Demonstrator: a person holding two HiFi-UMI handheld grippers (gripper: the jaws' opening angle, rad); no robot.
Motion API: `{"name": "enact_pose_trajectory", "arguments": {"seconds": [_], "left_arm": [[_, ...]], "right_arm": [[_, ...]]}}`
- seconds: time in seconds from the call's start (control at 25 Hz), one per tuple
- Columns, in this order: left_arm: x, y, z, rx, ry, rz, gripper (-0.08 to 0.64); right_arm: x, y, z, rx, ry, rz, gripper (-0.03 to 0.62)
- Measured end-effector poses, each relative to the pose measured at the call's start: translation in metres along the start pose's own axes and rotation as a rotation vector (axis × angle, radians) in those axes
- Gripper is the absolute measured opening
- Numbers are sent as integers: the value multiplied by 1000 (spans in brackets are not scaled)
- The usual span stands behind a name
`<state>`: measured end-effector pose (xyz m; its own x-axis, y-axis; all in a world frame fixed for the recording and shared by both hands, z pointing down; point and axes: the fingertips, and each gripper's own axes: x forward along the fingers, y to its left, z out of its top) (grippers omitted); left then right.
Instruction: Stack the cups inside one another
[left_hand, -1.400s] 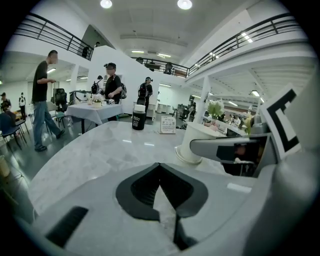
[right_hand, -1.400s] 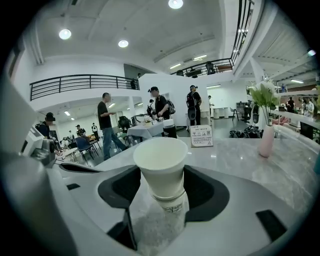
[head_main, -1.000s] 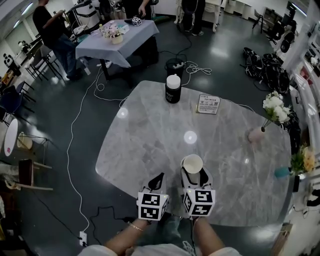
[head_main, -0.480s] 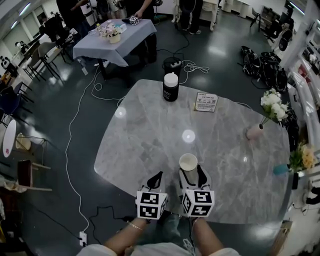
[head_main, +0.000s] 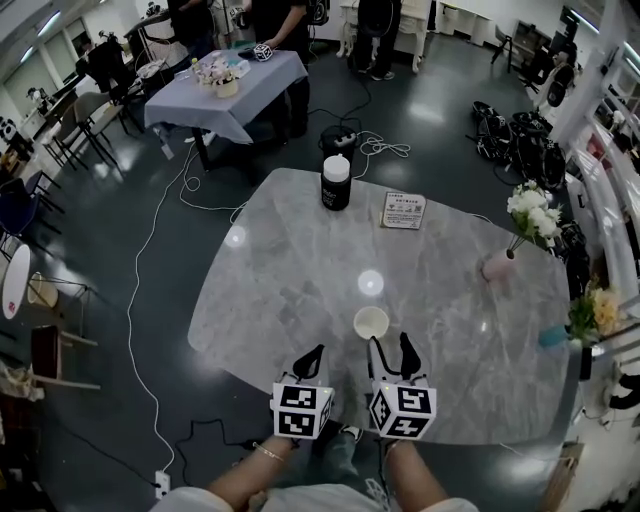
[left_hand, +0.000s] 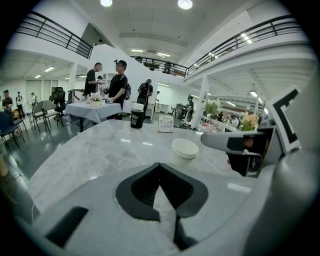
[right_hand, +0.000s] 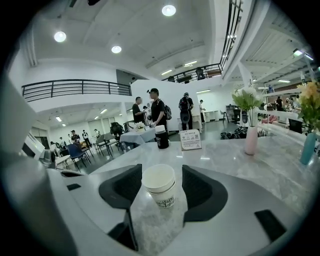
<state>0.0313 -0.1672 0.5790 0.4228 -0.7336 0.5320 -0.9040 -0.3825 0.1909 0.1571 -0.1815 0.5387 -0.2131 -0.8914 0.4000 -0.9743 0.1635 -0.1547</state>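
Observation:
A white paper cup (head_main: 371, 322) stands upright on the grey marble table (head_main: 290, 270) near its front edge. In the right gripper view the cup (right_hand: 160, 186) shows a double rim, as of cups nested together. My right gripper (head_main: 392, 350) is open just behind the cup, its jaws on either side and clear of the cup's wall. To its left, my left gripper (head_main: 311, 360) is shut on nothing. From the left gripper view the cup (left_hand: 184, 150) sits ahead and to the right of the shut jaws.
A black canister with a white lid (head_main: 335, 182) and a sign card (head_main: 403, 211) stand at the table's far side. A pink vase of white flowers (head_main: 497, 265) is at the right edge. People stand at a cloth-covered table (head_main: 225, 85) beyond; cables cross the floor.
My right gripper has drawn back toward me from the cup, which now stands free on the table ahead of the fingertips. The left gripper has held still.

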Motion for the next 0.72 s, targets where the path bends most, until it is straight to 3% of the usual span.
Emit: {"name": "enact_pose_trajectory", "arguments": {"seconds": [0.12, 0.24, 0.44, 0.72], "left_arm": [[-4, -3, 7, 4, -16, -3, -5], [-7, -6, 15, 10, -36, -9, -5], [-13, -15, 29, 25, -69, -20, -5], [-23, -23, 49, 53, -114, -33, -5]], "right_arm": [[-11, -5, 11, 0, -35, -13, 243], [-23, -12, 22, -9, -72, -42, 136], [-40, -24, 34, -6, -102, -74, 65], [-63, -31, 47, 2, -130, -86, 29]]}}
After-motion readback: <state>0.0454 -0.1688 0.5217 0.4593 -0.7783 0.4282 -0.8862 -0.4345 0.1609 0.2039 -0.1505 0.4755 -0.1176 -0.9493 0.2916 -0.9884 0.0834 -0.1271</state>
